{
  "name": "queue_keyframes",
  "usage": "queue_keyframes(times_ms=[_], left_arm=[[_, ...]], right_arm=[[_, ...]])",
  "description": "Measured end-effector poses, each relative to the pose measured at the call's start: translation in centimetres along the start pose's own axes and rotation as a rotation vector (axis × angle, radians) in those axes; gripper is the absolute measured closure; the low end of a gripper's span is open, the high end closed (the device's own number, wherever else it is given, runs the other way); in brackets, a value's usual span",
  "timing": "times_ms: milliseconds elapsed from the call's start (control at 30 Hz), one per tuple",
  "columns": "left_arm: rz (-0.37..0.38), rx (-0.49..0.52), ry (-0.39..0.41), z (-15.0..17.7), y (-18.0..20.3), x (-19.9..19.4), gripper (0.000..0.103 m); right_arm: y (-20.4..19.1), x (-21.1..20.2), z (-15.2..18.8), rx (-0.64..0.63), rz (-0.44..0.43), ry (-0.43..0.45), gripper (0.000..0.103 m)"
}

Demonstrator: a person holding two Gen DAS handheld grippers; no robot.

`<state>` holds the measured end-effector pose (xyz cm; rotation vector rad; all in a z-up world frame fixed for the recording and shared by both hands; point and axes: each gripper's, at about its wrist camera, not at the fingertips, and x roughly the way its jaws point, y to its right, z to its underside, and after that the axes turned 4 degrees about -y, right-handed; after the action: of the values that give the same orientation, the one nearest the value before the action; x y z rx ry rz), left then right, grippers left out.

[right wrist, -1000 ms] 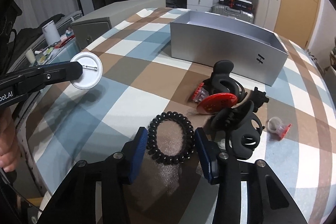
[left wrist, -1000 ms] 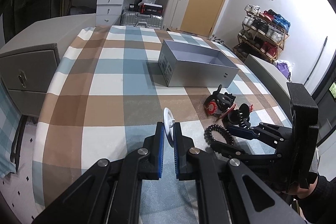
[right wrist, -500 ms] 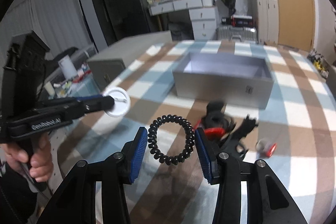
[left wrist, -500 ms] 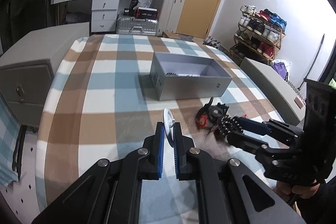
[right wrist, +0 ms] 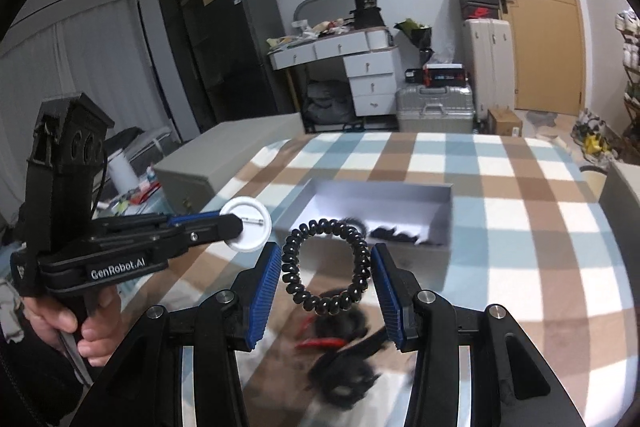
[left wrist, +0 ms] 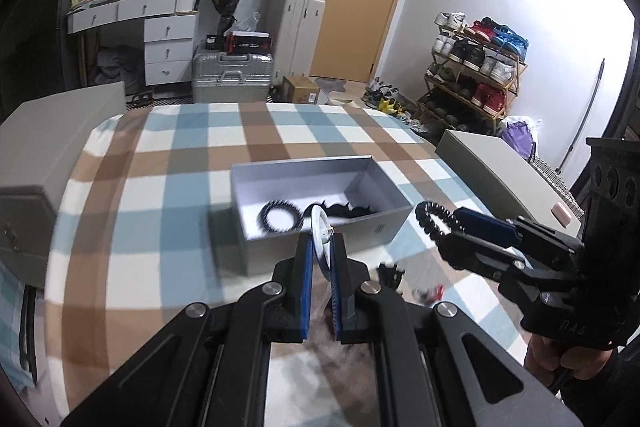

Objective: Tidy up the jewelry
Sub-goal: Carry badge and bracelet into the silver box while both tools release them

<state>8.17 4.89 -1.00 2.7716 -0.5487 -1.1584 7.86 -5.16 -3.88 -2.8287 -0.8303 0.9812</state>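
My left gripper (left wrist: 320, 259) is shut on a white round pin badge (left wrist: 321, 229) held edge-on in the air in front of the grey box (left wrist: 256, 251); the badge shows flat in the right wrist view (right wrist: 248, 229). My right gripper (right wrist: 326, 275) is shut on a black spiral hair tie (right wrist: 292, 275), also raised, to the right of the left one; the tie shows in the left wrist view (left wrist: 424, 223). The open box (right wrist: 436, 193) holds a black spiral tie (left wrist: 278, 217) and other black pieces (left wrist: 344, 211).
Blurred black and red hair clips (right wrist: 340, 339) lie on the checked tablecloth (left wrist: 160, 227) below the grippers, near the box's front. Grey cabinets (left wrist: 504, 163) flank the table. A desk, suitcases and a shoe rack stand behind.
Both grippers have risen from the table and moved toward the box, each carrying its item. The right gripper lifted the spiral tie off the cloth. The box's inside has come into view.
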Motion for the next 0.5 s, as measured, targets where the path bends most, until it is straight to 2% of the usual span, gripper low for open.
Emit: queue_keyframes(times_ms=[500], left_arm=[[0.010,0.027,-0.036,-3.3,0.9,4.1,0.099]], right_arm=[[3.9,3.9,-3.7,0.003,-0.014,-0.011,0.058]])
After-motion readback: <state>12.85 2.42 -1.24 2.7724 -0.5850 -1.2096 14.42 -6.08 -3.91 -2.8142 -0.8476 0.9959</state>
